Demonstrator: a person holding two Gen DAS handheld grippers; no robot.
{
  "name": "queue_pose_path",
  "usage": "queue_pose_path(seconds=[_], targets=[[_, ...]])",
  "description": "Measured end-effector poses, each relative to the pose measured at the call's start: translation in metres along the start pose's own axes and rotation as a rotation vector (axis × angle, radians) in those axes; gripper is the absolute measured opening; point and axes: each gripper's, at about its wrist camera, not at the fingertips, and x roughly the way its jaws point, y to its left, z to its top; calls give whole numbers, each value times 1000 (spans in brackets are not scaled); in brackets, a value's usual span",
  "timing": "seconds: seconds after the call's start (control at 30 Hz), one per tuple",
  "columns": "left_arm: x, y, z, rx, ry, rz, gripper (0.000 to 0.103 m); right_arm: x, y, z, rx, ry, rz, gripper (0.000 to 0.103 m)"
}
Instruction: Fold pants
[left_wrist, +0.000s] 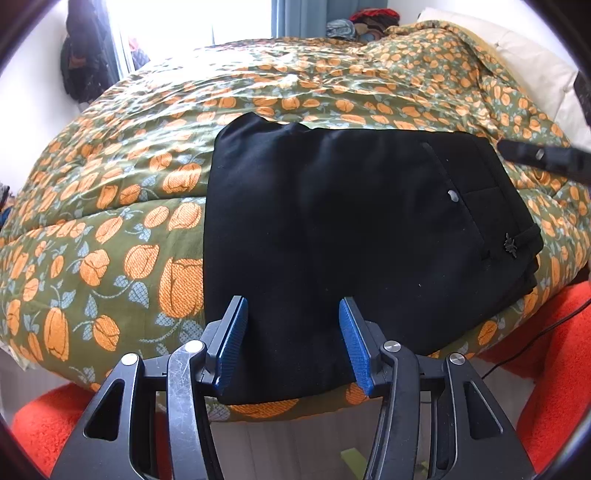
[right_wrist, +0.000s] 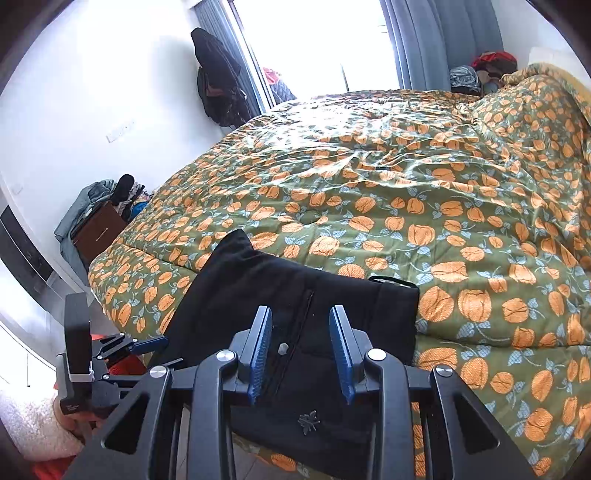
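Your black pants (left_wrist: 332, 229) lie folded at the near edge of the bed's tulip-print quilt (left_wrist: 110, 229), while your left tongs (left_wrist: 291, 321) hover partly open over their near end and your right tongs (right_wrist: 300, 332) stand narrowly open above the waistband, gripping nothing

In the left wrist view the near edge of the black pants (left_wrist: 332, 240) is hidden behind the left gripper (left_wrist: 293, 332). The right gripper (left_wrist: 543, 157) enters blurred, cut by the right edge. A small emblem (right_wrist: 308, 421) on the waistband, perhaps an insect, is too small to tell.
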Motion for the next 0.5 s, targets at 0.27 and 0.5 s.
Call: queue_pose_path(seconds=[0.27, 0.5], targets=[[3, -5, -3, 24, 2, 19, 53, 53, -34, -41, 165, 144, -55, 31], [2, -4, -4, 11, 3, 14, 53, 6, 6, -52, -17, 65, -89, 33]])
